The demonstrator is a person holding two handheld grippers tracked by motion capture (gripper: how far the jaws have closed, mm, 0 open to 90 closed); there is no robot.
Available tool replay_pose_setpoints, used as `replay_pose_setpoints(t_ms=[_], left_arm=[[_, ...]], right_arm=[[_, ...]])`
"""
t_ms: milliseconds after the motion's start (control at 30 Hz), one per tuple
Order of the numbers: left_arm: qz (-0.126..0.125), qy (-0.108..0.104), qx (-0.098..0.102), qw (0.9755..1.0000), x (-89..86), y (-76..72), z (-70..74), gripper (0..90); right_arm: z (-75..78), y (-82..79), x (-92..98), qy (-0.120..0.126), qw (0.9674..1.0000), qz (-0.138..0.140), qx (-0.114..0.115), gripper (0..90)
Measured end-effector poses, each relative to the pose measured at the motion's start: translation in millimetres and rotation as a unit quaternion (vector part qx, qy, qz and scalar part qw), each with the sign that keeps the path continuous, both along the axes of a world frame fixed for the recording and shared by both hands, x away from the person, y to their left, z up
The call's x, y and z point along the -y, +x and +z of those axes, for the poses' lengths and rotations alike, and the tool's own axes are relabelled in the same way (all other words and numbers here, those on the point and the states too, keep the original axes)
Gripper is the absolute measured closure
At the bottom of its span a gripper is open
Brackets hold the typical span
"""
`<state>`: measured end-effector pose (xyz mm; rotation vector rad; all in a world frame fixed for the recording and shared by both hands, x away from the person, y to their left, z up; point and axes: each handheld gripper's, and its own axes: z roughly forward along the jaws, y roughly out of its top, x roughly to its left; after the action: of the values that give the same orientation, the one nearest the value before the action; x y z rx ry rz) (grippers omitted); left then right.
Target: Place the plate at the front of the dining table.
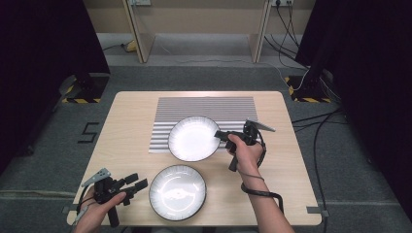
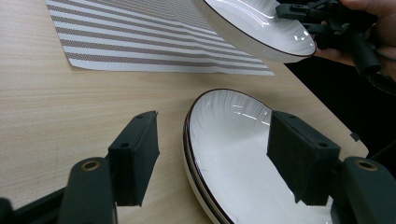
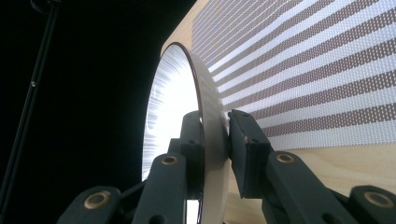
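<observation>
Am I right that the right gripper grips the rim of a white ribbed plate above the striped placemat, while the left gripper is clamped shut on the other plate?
Not quite: the left gripper is open. The left gripper view shows its jaws apart, straddling the near white ribbed plate's rim without pressing it. The right gripper does grip the other white ribbed plate's rim above the striped placemat.

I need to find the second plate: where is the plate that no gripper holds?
In the high view, the free plate lies on the bare table near its front edge, just right of the open left gripper and below the striped mat.
</observation>
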<state>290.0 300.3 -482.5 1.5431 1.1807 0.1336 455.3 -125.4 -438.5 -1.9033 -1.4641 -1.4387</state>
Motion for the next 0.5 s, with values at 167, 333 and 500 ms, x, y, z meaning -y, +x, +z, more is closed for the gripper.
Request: replay_pose_setpoints(t_ms=[167,333,500], left_arm=[[-0.001,0.000,0.000,1.0000,-0.1,0.1,-0.1,33.3],[0.000,0.000,-0.001,1.0000,-0.6,0.0,-0.2,33.3],[0.001,0.000,-0.001,1.0000,-1.0,0.0,0.0,33.3]], right_arm=[[1.1,3.8,-1.1,0.001,1.0000,-0.001,-0.001,76.0],[1.3,6.7,-2.2,0.000,1.0000,-0.003,-0.001,75.9],[2.7,9.5,-3.6,0.002,1.0000,-0.006,0.000,75.9]])
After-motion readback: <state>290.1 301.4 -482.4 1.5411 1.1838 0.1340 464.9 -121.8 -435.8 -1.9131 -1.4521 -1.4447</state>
